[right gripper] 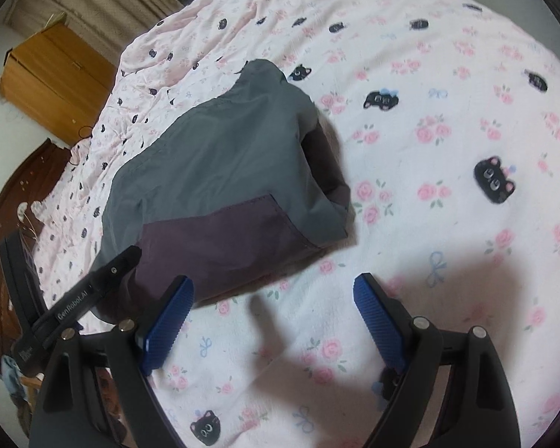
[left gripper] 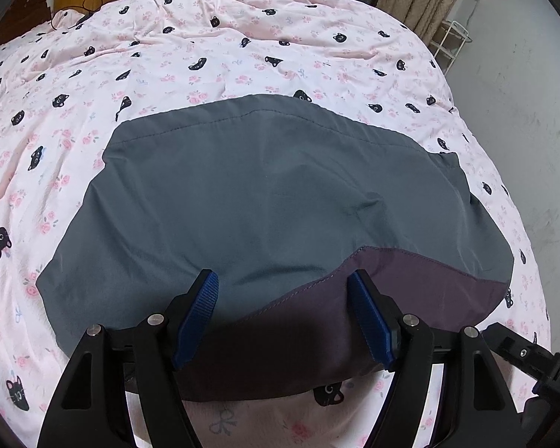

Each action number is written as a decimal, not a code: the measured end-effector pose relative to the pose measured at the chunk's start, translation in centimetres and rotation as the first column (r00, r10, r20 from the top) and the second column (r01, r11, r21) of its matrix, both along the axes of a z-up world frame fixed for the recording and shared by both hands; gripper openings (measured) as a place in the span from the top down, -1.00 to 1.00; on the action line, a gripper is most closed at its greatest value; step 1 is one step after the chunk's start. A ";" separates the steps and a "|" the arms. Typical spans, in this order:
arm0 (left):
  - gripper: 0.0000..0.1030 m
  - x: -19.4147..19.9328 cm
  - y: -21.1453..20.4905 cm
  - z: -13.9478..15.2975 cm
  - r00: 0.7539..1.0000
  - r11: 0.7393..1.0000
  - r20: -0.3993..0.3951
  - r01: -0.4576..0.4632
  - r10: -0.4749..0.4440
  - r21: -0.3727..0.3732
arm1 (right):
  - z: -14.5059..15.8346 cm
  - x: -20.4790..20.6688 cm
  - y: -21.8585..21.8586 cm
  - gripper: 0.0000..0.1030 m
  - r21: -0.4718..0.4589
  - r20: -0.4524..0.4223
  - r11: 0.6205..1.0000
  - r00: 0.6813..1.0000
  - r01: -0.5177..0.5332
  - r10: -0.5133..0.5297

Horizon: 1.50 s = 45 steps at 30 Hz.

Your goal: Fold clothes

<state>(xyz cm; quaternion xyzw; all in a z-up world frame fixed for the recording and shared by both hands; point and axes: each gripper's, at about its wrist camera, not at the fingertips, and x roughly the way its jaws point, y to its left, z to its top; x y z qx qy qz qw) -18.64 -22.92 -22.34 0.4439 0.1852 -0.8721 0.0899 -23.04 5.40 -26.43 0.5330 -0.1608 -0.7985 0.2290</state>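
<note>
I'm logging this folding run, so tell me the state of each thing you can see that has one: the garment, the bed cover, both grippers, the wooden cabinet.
Grey and purple garment: folded over, lying flat on the bed, not gripped.
Bed cover: spread out, wrinkled towards the far end.
Left gripper: open, jaws above the garment's near edge.
Right gripper: open, nothing between the jaws, over bare cover.
Wooden cabinet: closed.

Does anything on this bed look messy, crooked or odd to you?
Nothing is spilled or damaged. The grey-and-purple folded garment lies slightly puffed, its right edge gaping open, not flat. The pink cat-and-rose print bedsheet is wrinkled toward the far end.
</note>
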 end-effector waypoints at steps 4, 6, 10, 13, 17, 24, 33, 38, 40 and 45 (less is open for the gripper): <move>-0.34 0.1 0.0 -0.1 1.000 1.000 -0.004 0.000 0.000 0.004 | -0.9 -0.5 -0.1 -0.73 -0.047 0.033 0.999 0.999 0.013 -0.011; -0.34 0.1 -0.1 -0.2 1.000 1.000 -0.005 0.001 -0.001 0.003 | -1.3 -0.9 -0.1 -0.75 -0.077 0.046 0.997 0.999 0.029 -0.025; -0.34 0.0 -0.1 -0.2 1.000 1.000 -0.006 0.002 -0.002 0.006 | -1.7 -1.8 -0.2 -0.75 -0.122 0.059 0.991 0.997 0.054 -0.047; -0.34 0.0 -0.1 -0.2 1.000 1.000 -0.007 0.000 0.000 0.006 | -1.9 -2.4 -0.4 -0.75 -0.141 0.063 0.988 0.996 0.068 -0.059; -0.34 0.1 -0.1 -0.2 1.000 1.000 -0.009 0.001 0.000 0.009 | -2.0 -2.8 -0.6 -0.76 -0.156 0.061 0.985 0.996 0.079 -0.071; -0.34 0.1 -0.3 -0.2 1.000 1.000 -0.009 0.001 0.000 0.013 | -2.0 -3.8 -1.4 -0.76 -0.174 0.052 0.981 0.996 0.083 -0.075; -0.34 0.2 -0.1 -0.3 1.000 1.000 -0.010 -0.002 0.002 0.010 | -1.9 -4.3 -2.2 -0.73 -0.138 0.022 0.988 0.998 0.066 -0.063; -0.34 0.2 0.0 -0.3 1.000 1.000 -0.010 -0.003 0.003 0.007 | -0.9 -4.1 -1.9 -0.33 -0.124 -0.014 0.991 0.999 0.048 -0.050; -0.34 0.2 -0.1 -0.4 1.000 1.000 -0.010 -0.004 0.004 0.008 | -0.4 -4.1 -1.9 -0.22 -0.118 -0.027 0.992 0.999 0.034 -0.038; -0.34 0.2 -0.3 -0.4 1.000 1.000 -0.009 -0.004 0.004 0.014 | 0.1 -4.3 -2.0 -0.12 -0.114 -0.031 0.993 0.999 0.016 -0.020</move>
